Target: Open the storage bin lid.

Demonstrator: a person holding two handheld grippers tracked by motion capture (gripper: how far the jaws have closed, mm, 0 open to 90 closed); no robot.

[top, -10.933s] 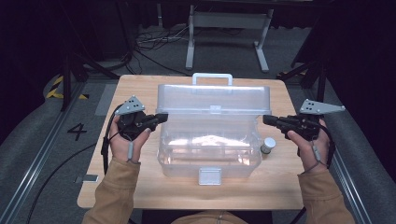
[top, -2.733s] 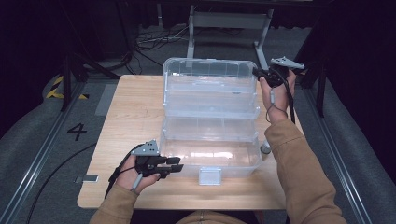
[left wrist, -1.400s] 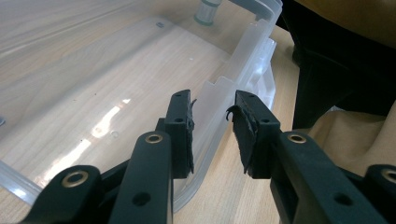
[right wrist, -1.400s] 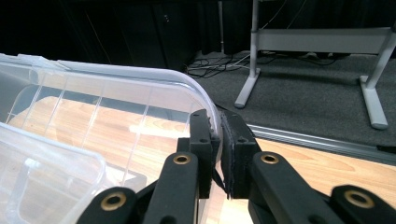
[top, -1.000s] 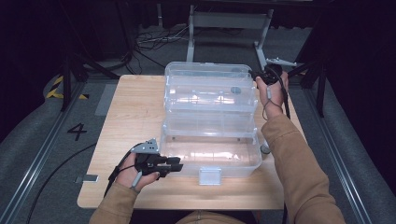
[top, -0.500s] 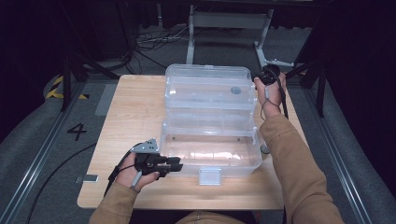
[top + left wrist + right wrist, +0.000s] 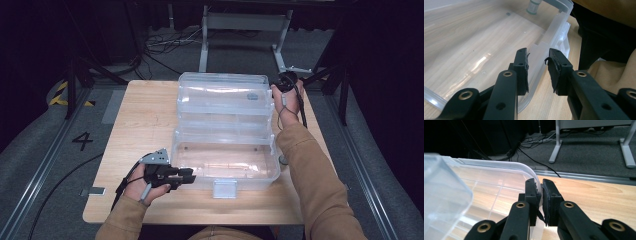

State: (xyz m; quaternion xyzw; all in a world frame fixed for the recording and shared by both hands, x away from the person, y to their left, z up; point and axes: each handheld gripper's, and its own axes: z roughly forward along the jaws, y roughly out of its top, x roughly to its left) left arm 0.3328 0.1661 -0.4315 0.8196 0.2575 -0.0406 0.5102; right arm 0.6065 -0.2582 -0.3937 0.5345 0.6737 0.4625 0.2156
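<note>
Fingers, right: the right gripper (image 7: 541, 192) had its pads nearly together, pinched on the thin rim of the lid (image 7: 499, 165), one pad inside the rim and one outside.
Fingers, left: the left gripper (image 7: 537, 67) stood partly open, its two pads astride the front wall of the box (image 7: 544, 50); a clear gap showed on both sides, so nothing was gripped.
Table: a light wooden table (image 7: 145, 120) carried everything.
Box: the clear plastic box lay open in the middle of the table, its base (image 7: 225, 165) toward the person and its lid tipped back at the far side, with a latch tab (image 7: 224, 189) at the front edge.
Right hand: it reached to the lid's far right corner (image 7: 285, 87).
Left hand: it rested by the base's front left corner (image 7: 160, 175).
Small jar: a small capped jar (image 7: 533, 6) stood just beyond the box wall.
Writing: a black "4" (image 7: 82, 141) was marked on the grey floor left of the table; no brand or label was readable on the box.
</note>
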